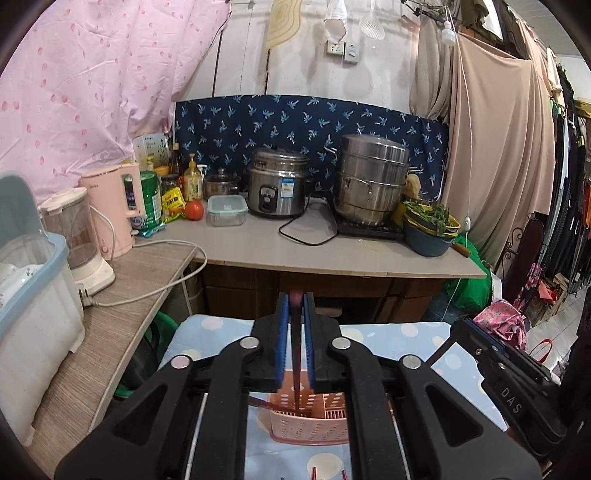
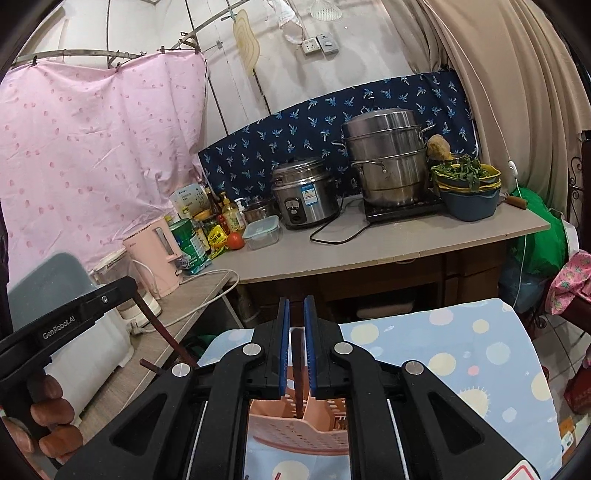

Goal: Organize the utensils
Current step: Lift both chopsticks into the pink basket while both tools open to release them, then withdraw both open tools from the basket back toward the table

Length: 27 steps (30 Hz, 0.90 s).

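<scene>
Each claw pinches a dark chopstick upright and tip-down — the left claw (image 1: 295,306) and right claw (image 2: 297,310) both poised over the pink slotted holder (image 1: 308,421) at six o'clock on the dotted cloth (image 2: 461,354) — presumably so the sticks drop straight in.

A pale wall (image 1: 306,77) carries a socket (image 1: 334,47) and a hanging cutting board (image 1: 282,22). A pink curtain (image 1: 92,85) drapes on the left, beige fabric (image 1: 491,147) on the right. A navy patterned cloth (image 1: 295,122) backs the grey tabletop (image 1: 258,243), which bears a rice cooker (image 1: 279,182) and a steel steamer pot (image 1: 373,177).
</scene>
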Motion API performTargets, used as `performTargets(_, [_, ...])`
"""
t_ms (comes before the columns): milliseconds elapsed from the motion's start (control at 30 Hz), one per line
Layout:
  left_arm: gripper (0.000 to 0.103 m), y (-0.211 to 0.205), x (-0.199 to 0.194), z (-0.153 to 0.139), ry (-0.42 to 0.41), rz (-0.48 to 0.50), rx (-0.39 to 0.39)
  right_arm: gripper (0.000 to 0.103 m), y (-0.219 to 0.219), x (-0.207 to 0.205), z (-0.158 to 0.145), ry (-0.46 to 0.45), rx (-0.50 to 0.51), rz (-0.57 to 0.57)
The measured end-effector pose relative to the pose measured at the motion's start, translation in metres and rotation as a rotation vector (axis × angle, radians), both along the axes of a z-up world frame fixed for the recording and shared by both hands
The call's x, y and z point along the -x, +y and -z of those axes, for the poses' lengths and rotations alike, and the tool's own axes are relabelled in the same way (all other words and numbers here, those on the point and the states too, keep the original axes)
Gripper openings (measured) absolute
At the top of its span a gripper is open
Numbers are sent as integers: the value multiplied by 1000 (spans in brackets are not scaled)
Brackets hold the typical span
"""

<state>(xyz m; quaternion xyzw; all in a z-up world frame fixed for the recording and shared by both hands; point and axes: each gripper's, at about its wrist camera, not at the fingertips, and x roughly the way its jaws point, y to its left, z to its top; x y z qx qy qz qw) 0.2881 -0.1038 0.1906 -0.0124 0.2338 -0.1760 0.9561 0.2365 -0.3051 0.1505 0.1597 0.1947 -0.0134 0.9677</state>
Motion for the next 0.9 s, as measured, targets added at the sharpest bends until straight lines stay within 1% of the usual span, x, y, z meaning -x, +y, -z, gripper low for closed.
performTargets(67, [33, 4, 1, 2, -5, -4, 10, 24, 1, 4, 0, -9, 8, 5])
performTargets(133, [36, 6, 4, 3, -7, -14, 3, 29, 0, 10, -3, -19, 6, 8])
performTargets(200, [36, 8, 6, 3, 2, -17, 4, 29, 0, 15, -7, -25, 5, 6])
performTargets(300, [42, 12, 10, 2, 8, -30, 1, 30, 1, 26, -12, -31, 8, 5])
performTargets(467, [43, 21, 28, 1, 4, -37, -17, 30, 7, 49, -15, -19, 7, -17])
performTargets(633, [43, 31, 54, 4, 5, -30, -50, 30, 20, 81, -10, 3, 32, -31])
performTargets(767, [43, 41, 79, 14, 19, -30, -75, 30, 32, 111, 4, 43, 54, -47])
performTargets(900, [43, 53, 103, 35, 50, -37, -107, 30, 45, 142, 26, 94, 89, -50])
